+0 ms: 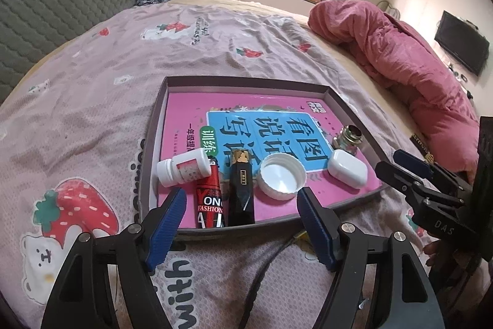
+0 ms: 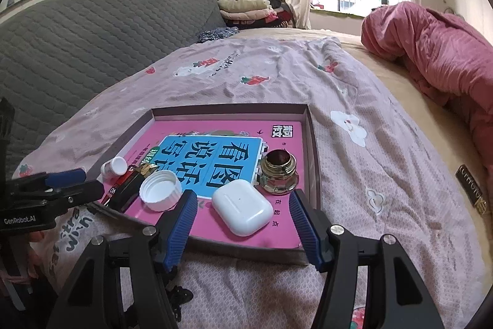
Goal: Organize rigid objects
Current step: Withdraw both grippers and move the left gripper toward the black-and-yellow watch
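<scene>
Pink strawberry-print bedspread [image 1: 215, 51] supporting a shallow grey cardboard tray [image 1: 246, 80]; white bottle [image 1: 184, 168], red tube [image 1: 209, 196], black tube [image 1: 242, 190], white cap [image 1: 283, 175], white earbud case [image 2: 242, 211] and brass fitting [image 2: 277, 171] lie inside, seemingly sorted. Left gripper [image 1: 242, 202] and right gripper [image 2: 243, 205] hover at the near rim, both spread wide and empty.

The red tube [image 1: 210, 199] runs under the tray's near wall [image 1: 246, 228], its lettering cut short. In the right wrist view the black tube [image 2: 128, 188] hides most of it (label unreadable there).
</scene>
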Action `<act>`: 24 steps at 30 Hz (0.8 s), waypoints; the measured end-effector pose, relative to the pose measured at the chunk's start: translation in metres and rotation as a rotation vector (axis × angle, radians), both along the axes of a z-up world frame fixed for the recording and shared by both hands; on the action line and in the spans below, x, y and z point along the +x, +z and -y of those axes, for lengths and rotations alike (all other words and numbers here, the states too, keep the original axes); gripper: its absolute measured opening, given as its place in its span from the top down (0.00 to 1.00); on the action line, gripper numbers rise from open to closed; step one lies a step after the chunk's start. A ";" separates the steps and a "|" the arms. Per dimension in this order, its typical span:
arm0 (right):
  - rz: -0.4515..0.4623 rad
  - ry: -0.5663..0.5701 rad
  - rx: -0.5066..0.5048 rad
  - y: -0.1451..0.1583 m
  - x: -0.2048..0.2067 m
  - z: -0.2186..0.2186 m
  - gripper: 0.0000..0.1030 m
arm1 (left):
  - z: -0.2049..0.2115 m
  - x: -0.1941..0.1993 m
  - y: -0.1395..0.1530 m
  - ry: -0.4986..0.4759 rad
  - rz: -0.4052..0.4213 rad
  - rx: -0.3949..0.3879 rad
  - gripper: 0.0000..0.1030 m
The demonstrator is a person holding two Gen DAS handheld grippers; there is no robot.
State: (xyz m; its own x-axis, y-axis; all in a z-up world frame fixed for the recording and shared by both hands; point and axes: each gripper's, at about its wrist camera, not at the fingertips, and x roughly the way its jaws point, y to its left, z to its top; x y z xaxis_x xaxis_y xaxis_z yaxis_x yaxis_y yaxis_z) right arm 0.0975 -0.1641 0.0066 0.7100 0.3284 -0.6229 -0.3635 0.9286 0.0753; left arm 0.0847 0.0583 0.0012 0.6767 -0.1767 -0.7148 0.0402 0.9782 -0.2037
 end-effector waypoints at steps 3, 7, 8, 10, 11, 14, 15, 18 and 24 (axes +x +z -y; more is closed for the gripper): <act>0.000 0.012 -0.010 0.000 -0.006 -0.002 0.40 | 0.002 -0.005 0.001 -0.003 -0.001 0.001 0.27; 0.001 0.026 -0.023 0.001 -0.015 -0.005 0.40 | 0.007 -0.012 0.001 -0.021 -0.005 0.010 0.27; 0.002 0.029 -0.029 0.002 -0.018 -0.006 0.40 | 0.009 -0.014 0.001 -0.028 -0.004 0.014 0.27; 0.000 0.034 -0.036 0.002 -0.022 -0.006 0.40 | 0.013 -0.017 0.003 -0.037 -0.001 0.021 0.27; -0.003 0.036 -0.037 0.002 -0.023 -0.006 0.40 | 0.014 -0.019 0.003 -0.042 0.000 0.022 0.27; -0.012 0.042 -0.042 0.002 -0.029 -0.006 0.40 | 0.017 -0.023 0.005 -0.053 -0.002 0.025 0.27; -0.013 0.042 -0.044 0.002 -0.031 -0.005 0.40 | 0.018 -0.025 0.005 -0.056 -0.002 0.027 0.27; -0.027 0.044 -0.052 0.001 -0.037 -0.003 0.40 | 0.019 -0.030 0.006 -0.059 -0.008 0.017 0.27; -0.079 0.073 -0.091 -0.008 -0.049 -0.004 0.40 | 0.021 -0.039 0.008 -0.063 -0.017 0.015 0.27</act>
